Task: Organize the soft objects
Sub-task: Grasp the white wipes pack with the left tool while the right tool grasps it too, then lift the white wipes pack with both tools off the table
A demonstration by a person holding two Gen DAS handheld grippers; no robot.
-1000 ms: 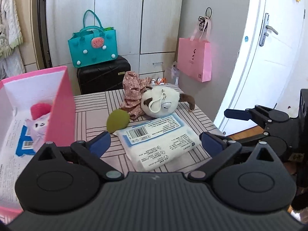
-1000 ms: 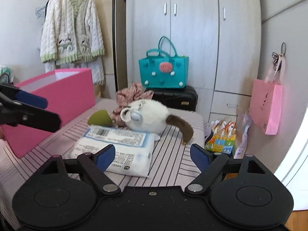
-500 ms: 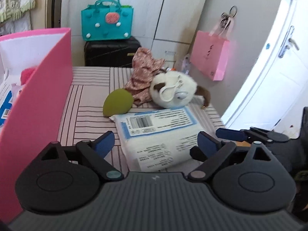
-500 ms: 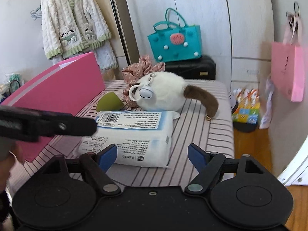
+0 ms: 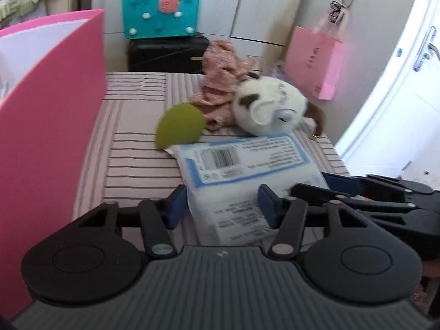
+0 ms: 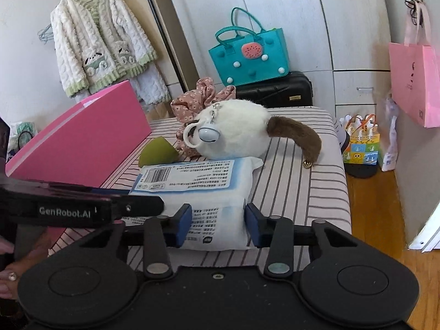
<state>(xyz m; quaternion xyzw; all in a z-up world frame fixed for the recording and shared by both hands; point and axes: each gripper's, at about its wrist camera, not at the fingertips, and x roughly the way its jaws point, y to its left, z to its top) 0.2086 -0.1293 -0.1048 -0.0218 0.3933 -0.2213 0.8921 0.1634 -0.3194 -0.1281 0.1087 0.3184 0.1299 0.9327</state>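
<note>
A white-and-blue soft pack [image 5: 242,176] [image 6: 198,192] lies on the striped table [image 5: 137,148]. My left gripper [image 5: 222,206] and my right gripper [image 6: 217,225] both straddle its near end with narrowed jaws, pads at its sides. Behind it lie a green sponge [image 5: 180,128] [image 6: 156,152], a white plush with a brown tail [image 5: 271,110] [image 6: 236,134] and a floral scrunchie [image 5: 222,82] [image 6: 198,104]. The right gripper [image 5: 385,195] shows in the left view.
A pink box [image 5: 49,126] [image 6: 82,140] stands at the table's left. Behind are a black suitcase [image 5: 167,52] with a teal bag [image 5: 161,13] on it, and a pink paper bag [image 5: 313,60]. The table's right edge drops to a wooden floor [image 6: 374,206].
Both grippers moved forward onto the pack's near end and their jaws narrowed around it. The left gripper swung right, away from the box's inside.
</note>
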